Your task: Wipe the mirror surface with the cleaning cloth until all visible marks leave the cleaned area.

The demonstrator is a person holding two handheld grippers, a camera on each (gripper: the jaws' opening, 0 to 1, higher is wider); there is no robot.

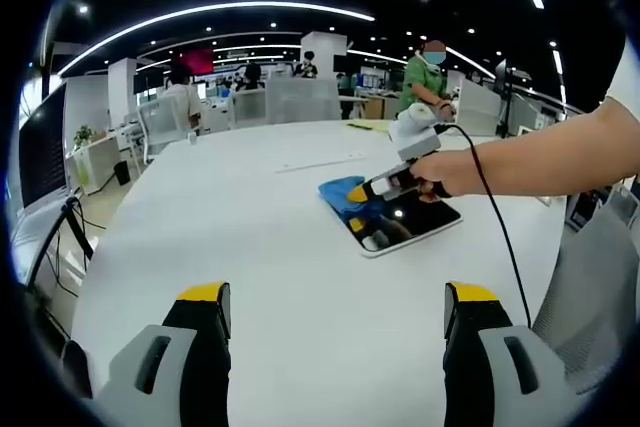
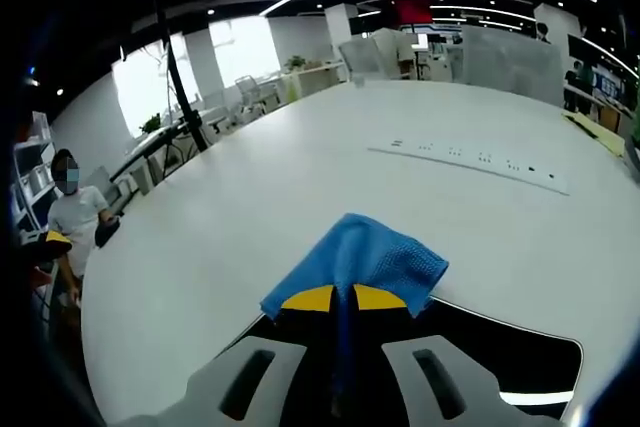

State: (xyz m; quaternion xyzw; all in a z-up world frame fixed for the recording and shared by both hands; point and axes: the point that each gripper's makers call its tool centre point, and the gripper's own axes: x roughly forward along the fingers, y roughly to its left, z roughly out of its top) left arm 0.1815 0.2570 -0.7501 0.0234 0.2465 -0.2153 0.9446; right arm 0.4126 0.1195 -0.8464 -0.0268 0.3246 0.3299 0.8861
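Observation:
A dark rectangular mirror [image 1: 410, 222] with a pale rim lies flat on the white table [image 1: 250, 237]. A blue cleaning cloth [image 1: 348, 197] rests across its far-left end. My right gripper [image 1: 357, 192], held by a hand coming from the right, is shut on the cloth. In the right gripper view the yellow-tipped jaws [image 2: 343, 298] pinch the blue cloth [image 2: 370, 257], which fans out ahead over the mirror's [image 2: 500, 347] edge and onto the table. My left gripper [image 1: 335, 305] is open, low over bare table, well short of the mirror.
A long white power strip [image 2: 470, 160] lies on the table beyond the cloth. A black cable [image 1: 495, 217] trails from the right gripper. Chairs, desks and people stand around the table's far side; a seated person [image 2: 70, 212] is at the left.

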